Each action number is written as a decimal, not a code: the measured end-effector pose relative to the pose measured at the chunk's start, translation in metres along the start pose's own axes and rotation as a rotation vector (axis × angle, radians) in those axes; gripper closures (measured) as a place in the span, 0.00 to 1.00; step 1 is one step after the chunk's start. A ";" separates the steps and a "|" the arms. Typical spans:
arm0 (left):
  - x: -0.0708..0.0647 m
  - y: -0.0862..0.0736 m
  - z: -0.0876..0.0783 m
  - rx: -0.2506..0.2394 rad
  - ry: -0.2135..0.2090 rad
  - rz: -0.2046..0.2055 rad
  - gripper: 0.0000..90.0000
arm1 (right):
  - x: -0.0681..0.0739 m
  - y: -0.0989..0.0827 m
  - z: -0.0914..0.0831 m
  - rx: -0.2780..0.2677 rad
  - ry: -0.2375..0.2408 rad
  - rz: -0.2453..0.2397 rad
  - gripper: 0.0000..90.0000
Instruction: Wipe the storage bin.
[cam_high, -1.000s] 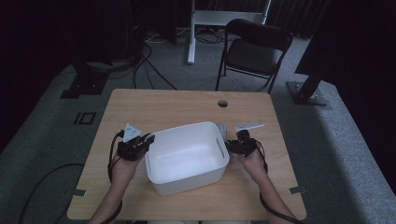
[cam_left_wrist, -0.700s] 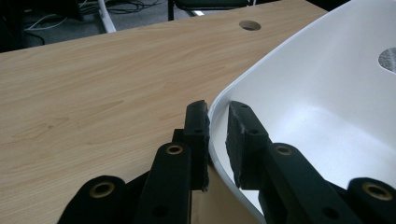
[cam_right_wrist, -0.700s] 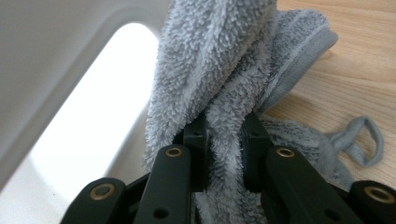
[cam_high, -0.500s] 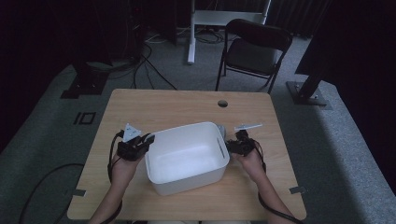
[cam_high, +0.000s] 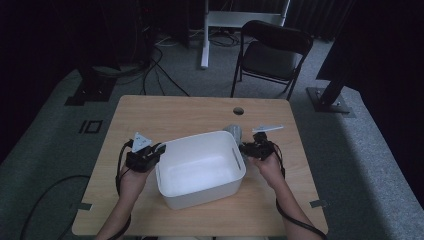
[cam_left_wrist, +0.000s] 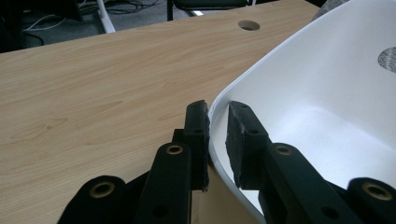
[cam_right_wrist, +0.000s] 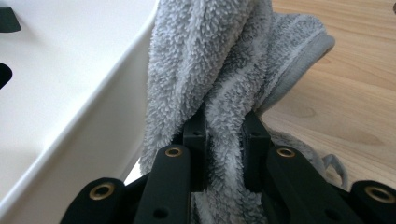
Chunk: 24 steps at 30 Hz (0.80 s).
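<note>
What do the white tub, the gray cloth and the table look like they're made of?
White tub: likely plastic, with smooth thin walls and a slight sheen. Gray cloth: terry-like fabric with fuzzy looped pile and a stitched hem. Table: pale wood or wood-look laminate, showing matte grain lines.

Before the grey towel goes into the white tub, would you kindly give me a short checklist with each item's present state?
1. Right gripper shut on the fluffy grey towel: ok.
2. Left gripper clamped on the rim of the white plastic tub: ok.
3. Tub flat on the wooden table: cannot tell.
4. Tub interior free of items: ok.
5. Towel inside the tub: not ok, it hangs outside against the wall.
</note>
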<state>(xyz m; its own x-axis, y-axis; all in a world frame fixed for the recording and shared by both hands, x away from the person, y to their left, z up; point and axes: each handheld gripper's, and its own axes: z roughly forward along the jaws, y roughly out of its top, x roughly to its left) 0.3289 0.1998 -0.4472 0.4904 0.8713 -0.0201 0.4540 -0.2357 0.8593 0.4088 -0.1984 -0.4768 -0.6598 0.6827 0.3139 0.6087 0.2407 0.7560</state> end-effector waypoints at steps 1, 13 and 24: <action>0.000 0.000 0.000 0.000 0.001 0.000 0.87 | 0.000 0.000 0.001 0.002 0.000 -0.001 0.86; 0.000 0.000 0.000 0.000 0.000 -0.002 0.87 | -0.010 -0.016 0.022 0.094 -0.003 0.016 0.86; -0.001 0.000 0.000 -0.001 -0.004 -0.004 0.87 | -0.007 0.005 -0.005 -0.027 0.053 0.011 0.86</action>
<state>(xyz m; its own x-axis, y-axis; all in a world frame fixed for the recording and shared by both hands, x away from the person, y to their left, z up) 0.3291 0.1991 -0.4473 0.4915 0.8705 -0.0255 0.4553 -0.2320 0.8596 0.4144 -0.2058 -0.4725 -0.6761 0.6477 0.3511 0.6042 0.2147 0.7673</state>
